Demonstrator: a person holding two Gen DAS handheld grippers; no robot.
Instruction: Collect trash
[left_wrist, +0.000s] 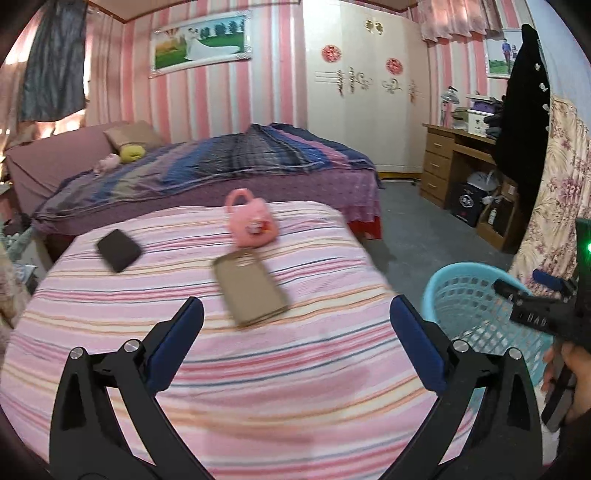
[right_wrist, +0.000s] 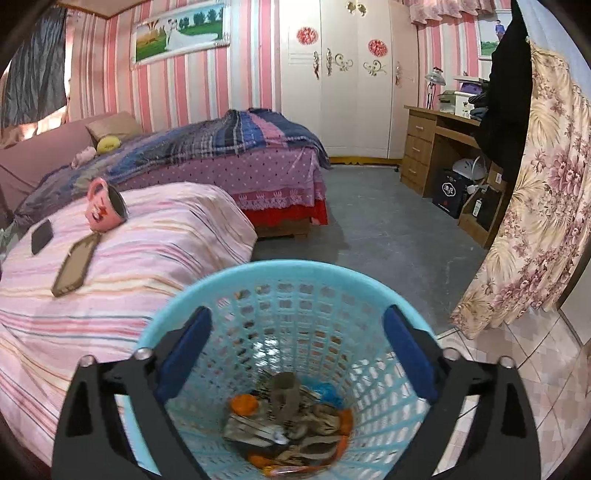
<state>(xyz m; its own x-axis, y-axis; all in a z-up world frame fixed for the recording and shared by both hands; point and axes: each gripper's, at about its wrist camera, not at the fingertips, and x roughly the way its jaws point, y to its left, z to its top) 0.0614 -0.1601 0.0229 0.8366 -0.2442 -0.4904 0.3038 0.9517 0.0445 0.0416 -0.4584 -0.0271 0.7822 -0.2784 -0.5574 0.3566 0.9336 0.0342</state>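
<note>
A light blue plastic basket (right_wrist: 295, 277) stands on the floor beside the pink striped bed; it also shows in the left wrist view (left_wrist: 461, 280). Several pieces of trash (right_wrist: 288, 424) lie in its bottom. My right gripper (right_wrist: 297, 354) is open and empty, held over the basket's mouth. My left gripper (left_wrist: 295, 332) is open and empty above the striped bedspread (left_wrist: 258, 369). On the bed lie a tan flat case (left_wrist: 251, 288), a dark wallet-like item (left_wrist: 119, 250) and a pink mug (left_wrist: 251, 221) on its side.
A second bed with a plaid blanket (left_wrist: 240, 158) stands behind. A white wardrobe (right_wrist: 354, 74) and a wooden desk (right_wrist: 436, 147) line the far wall. A floral curtain (right_wrist: 535, 184) hangs at the right. Grey floor (right_wrist: 369, 229) lies between.
</note>
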